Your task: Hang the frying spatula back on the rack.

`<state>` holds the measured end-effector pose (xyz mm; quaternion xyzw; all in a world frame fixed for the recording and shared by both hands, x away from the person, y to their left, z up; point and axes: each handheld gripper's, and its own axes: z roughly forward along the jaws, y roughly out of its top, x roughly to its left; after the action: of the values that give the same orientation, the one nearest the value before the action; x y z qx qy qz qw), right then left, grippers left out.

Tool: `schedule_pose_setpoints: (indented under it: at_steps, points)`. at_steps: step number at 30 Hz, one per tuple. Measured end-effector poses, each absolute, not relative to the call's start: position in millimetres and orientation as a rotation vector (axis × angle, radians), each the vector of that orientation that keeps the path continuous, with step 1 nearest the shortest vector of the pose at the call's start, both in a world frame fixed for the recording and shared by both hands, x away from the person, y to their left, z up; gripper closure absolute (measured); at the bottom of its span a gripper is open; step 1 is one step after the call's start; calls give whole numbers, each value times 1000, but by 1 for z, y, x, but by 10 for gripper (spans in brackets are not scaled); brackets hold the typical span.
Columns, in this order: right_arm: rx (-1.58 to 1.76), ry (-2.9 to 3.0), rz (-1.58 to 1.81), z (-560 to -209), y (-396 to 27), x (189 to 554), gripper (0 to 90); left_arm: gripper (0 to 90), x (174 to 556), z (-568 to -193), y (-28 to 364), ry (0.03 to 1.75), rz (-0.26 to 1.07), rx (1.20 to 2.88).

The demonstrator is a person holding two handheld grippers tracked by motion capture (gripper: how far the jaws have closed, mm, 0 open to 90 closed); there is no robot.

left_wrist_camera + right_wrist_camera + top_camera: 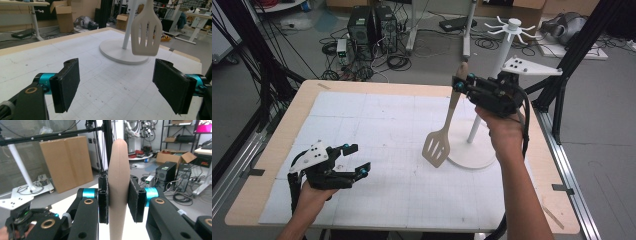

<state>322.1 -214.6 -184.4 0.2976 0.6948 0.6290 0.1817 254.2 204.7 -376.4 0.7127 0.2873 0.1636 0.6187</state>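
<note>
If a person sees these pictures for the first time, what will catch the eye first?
First, the wooden slotted spatula, hanging blade-down above the right part of the table, its handle clamped between the pads of the right gripper. Just behind it stands the white rack, a pole with hooks on a round base. At the near left, the left gripper is open with nothing between its jaws.
</note>
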Motion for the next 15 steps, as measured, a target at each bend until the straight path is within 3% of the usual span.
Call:
schedule_pose_setpoints:
  at_steps: [15]
  points:
    - [952, 1856, 1762, -155, -233, 349, 732, 236, 254, -376, 205, 666, 377, 1638]
